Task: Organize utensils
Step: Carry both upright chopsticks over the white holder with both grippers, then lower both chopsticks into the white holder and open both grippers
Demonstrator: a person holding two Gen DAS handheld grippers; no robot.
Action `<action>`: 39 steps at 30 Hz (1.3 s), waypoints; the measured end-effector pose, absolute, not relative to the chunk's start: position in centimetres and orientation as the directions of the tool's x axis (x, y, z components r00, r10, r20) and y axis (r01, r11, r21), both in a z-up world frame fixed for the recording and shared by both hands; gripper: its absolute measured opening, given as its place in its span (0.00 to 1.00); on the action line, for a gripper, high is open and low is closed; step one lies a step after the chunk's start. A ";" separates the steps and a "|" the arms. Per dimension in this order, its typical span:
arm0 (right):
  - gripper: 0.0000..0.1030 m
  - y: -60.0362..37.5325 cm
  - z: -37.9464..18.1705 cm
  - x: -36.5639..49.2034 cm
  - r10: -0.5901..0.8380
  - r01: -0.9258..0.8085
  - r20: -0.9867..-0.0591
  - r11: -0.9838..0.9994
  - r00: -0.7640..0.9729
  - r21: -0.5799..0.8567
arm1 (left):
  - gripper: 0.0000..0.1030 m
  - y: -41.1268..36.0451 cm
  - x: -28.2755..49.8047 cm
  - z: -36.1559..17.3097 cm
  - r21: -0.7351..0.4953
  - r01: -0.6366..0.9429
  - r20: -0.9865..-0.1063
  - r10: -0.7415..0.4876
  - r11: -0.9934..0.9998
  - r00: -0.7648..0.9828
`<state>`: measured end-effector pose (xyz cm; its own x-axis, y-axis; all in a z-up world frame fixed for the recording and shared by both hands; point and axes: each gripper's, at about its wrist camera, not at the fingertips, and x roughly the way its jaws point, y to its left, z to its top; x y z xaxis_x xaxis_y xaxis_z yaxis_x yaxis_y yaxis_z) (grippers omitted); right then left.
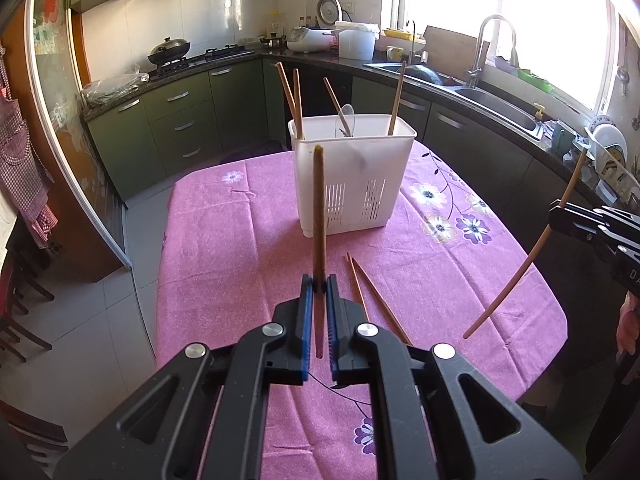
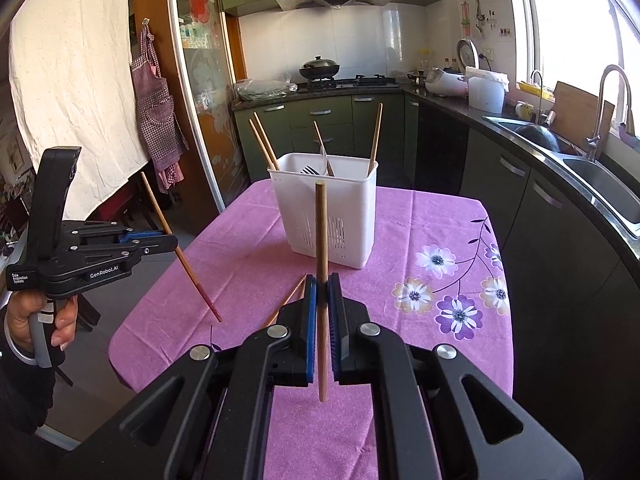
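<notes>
A white slotted utensil holder [image 1: 352, 184] [image 2: 326, 216] stands on the pink flowered tablecloth [image 1: 240, 240] [image 2: 400, 240], with several chopsticks [image 1: 398, 100] and a fork [image 2: 308, 170] leaning inside. My left gripper [image 1: 319, 282] is shut on a brown chopstick [image 1: 319, 200] held upright, short of the holder. My right gripper [image 2: 321, 282] is shut on another chopstick [image 2: 321, 232], also upright. Each gripper shows in the other's view: the right gripper [image 1: 554, 216] at the right edge, the left gripper [image 2: 174, 242] at the left, held by a hand [image 2: 24, 320]. Two loose chopsticks [image 1: 372, 292] lie on the cloth.
Dark green cabinets and a black counter curve around behind the table. A wok [image 2: 319, 67] sits on the stove, a rice cooker [image 1: 310, 38] and a white bucket [image 1: 356, 40] on the counter, and a sink with a tall tap [image 1: 486, 48] at the right. An apron [image 2: 158, 108] hangs at the left.
</notes>
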<state>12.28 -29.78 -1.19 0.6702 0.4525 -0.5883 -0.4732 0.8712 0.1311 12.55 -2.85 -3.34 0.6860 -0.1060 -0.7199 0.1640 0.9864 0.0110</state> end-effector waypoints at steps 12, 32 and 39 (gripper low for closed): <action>0.06 -28.9 4.5 15.3 0.490 -0.508 -0.520 0.853 0.700 0.121 | 0.06 -3.7 15.0 1.4 -0.028 0.212 -0.694 -0.171 0.977 0.700; 0.06 -26.3 13.9 28.6 0.476 -0.477 -0.374 0.873 0.796 0.098 | 0.06 -6.2 26.7 9.1 0.002 0.122 -0.547 -0.101 0.993 0.831; 0.06 -24.9 8.8 32.8 0.460 -0.463 -0.471 0.878 0.753 0.117 | 0.06 -5.8 28.7 4.8 0.003 0.119 -0.634 -0.090 0.993 0.768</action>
